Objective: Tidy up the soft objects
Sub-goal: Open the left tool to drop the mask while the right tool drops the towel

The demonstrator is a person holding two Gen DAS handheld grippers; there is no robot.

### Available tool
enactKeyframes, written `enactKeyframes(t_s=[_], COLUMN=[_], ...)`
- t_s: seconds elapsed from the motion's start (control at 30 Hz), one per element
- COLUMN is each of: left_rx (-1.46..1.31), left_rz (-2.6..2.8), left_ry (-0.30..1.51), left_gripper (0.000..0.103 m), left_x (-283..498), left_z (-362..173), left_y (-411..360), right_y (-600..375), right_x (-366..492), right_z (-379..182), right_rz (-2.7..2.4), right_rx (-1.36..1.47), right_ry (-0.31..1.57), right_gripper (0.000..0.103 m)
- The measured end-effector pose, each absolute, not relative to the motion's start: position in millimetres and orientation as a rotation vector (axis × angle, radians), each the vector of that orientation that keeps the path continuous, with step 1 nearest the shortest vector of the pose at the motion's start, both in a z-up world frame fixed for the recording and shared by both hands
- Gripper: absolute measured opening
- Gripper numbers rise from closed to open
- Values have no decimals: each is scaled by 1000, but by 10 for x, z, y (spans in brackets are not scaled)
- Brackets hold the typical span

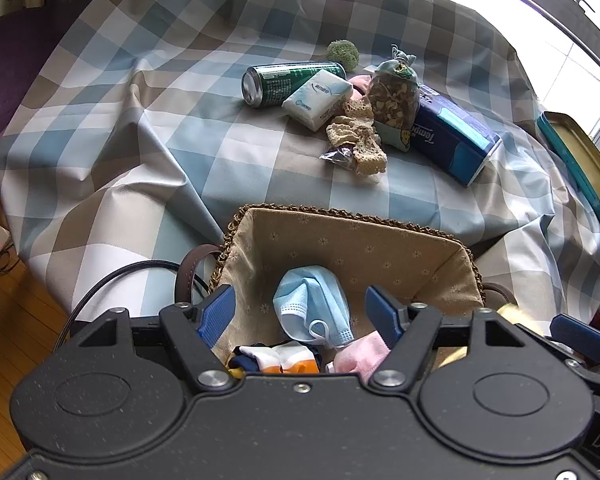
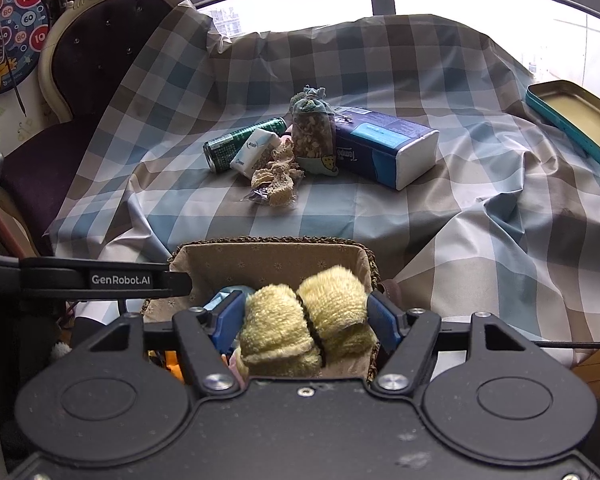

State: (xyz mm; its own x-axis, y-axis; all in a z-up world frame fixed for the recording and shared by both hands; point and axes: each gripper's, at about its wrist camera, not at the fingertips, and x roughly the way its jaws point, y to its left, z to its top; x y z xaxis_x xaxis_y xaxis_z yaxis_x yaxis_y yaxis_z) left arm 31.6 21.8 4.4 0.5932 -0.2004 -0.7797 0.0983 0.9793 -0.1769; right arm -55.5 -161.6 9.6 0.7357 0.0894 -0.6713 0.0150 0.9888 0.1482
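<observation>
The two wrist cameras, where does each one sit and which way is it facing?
Left wrist view: sits on the left tool, angled down into the fabric-lined woven basket; its blue fingers show, nothing between them.
Right wrist view: sits on the right tool, same heading; its fingers flank a fluffy yellow cloth roll.
Shared: basket, checked tablecloth, green can, blue tissue pack.

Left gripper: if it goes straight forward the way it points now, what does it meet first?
Most likely the blue face mask lying in the lined basket, directly ahead between the open fingers of the left gripper; depth is uncertain.
</observation>
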Motion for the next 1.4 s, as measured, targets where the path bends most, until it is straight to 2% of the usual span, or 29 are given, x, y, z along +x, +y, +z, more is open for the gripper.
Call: enactKeyframes(t_s=[1.4], left_rx=[-101], left_rz=[-156], left_ry=[934], left_gripper=[72], left_x=[281], left_z=[-15], left_y=[200], right_y=[-1602], right_x=[-554], right_z=[55], right_rz=[36], right_rx=[164], right_ry=[764], right_gripper=[65])
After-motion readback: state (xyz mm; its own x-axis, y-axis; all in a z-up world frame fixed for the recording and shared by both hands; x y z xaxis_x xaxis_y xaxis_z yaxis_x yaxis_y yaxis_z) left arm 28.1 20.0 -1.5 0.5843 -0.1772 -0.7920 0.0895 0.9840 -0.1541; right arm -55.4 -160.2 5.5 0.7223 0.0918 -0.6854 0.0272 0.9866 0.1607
